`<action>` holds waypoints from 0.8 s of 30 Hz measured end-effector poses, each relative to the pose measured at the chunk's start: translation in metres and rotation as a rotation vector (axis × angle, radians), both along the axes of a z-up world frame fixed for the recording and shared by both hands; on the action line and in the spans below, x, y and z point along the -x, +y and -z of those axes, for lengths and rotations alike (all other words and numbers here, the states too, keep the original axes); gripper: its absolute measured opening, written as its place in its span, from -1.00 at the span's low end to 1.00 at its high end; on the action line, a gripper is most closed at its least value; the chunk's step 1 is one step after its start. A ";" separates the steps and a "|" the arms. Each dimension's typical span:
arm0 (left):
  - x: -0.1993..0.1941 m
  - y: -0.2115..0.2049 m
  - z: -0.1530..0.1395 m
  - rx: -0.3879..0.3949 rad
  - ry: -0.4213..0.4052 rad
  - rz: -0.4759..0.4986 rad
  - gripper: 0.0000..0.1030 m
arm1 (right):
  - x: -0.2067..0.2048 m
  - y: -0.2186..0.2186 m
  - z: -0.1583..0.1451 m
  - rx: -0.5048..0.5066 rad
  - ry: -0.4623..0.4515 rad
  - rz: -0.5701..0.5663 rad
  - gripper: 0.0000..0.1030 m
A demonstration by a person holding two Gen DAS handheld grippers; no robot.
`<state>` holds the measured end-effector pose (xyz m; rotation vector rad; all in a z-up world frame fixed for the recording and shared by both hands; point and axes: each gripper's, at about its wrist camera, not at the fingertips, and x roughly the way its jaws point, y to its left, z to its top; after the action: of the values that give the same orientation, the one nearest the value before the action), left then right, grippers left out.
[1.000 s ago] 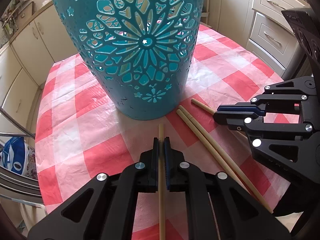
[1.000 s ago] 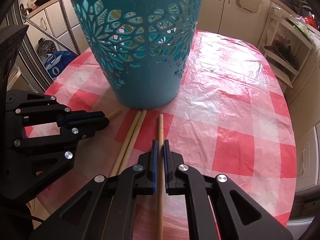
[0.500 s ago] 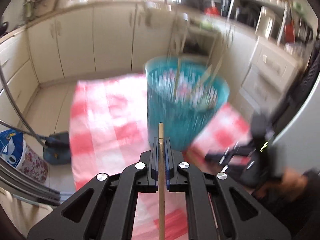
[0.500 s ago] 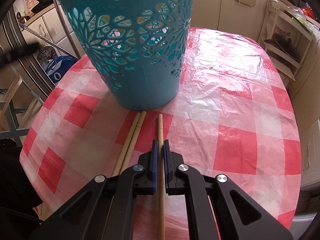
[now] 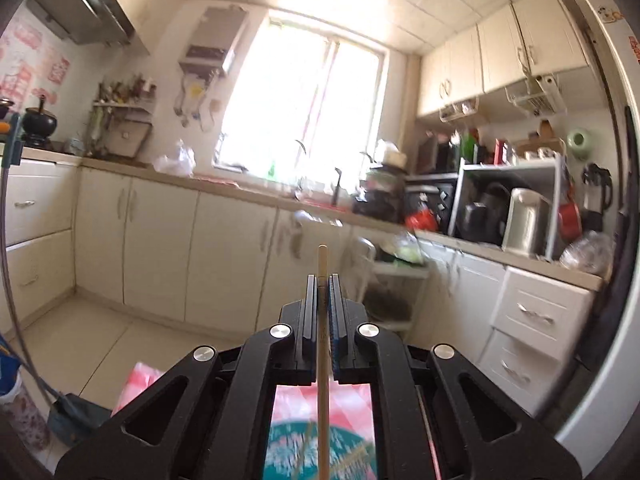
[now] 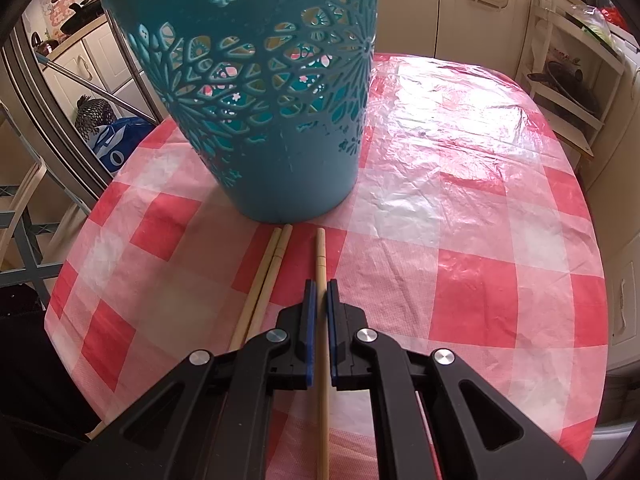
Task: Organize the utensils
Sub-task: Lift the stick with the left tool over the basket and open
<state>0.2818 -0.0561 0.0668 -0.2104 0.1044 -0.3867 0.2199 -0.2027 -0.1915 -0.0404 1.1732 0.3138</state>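
My left gripper (image 5: 322,280) is shut on a wooden chopstick (image 5: 322,264) and is raised high, level with the kitchen counters. The teal basket (image 5: 288,452) shows below it, blurred, with chopsticks inside. In the right wrist view the teal cut-out basket (image 6: 272,100) stands on the red-checked table (image 6: 460,200). My right gripper (image 6: 321,284) is shut on another chopstick (image 6: 321,252) whose tip points at the basket's base, low over the cloth. Two more chopsticks (image 6: 266,276) lie side by side just left of it.
Cream cabinets (image 5: 160,248) and a cluttered counter with a kettle (image 5: 524,216) line the far wall. A metal rack (image 6: 92,92) and a blue bag (image 6: 116,140) stand left of the table; a shelf unit (image 6: 568,80) stands at the right.
My left gripper has lifted its chopstick from the table up above the basket and tilted upward. My right gripper has stayed nearly still with its chopstick.
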 end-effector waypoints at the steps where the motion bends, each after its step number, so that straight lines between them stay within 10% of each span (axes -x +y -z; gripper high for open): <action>1: -0.006 -0.002 0.003 0.006 0.003 -0.013 -0.91 | 0.000 -0.001 0.000 -0.001 0.000 0.000 -0.88; 14: -0.020 0.001 0.067 -0.030 0.148 -0.066 -0.89 | 0.000 -0.002 0.000 -0.010 0.004 -0.007 -0.88; 19: 0.003 0.019 0.086 -0.039 0.224 -0.097 -0.20 | 0.002 0.001 -0.001 0.009 -0.013 -0.026 -0.88; 24: 0.032 0.049 0.105 0.033 0.337 -0.144 -0.08 | 0.002 -0.010 -0.003 -0.037 0.004 0.007 -0.88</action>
<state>0.2496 -0.0067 -0.0383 -0.3123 0.4128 -0.2063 0.2180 -0.2125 -0.1887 -0.0039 1.1711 0.3296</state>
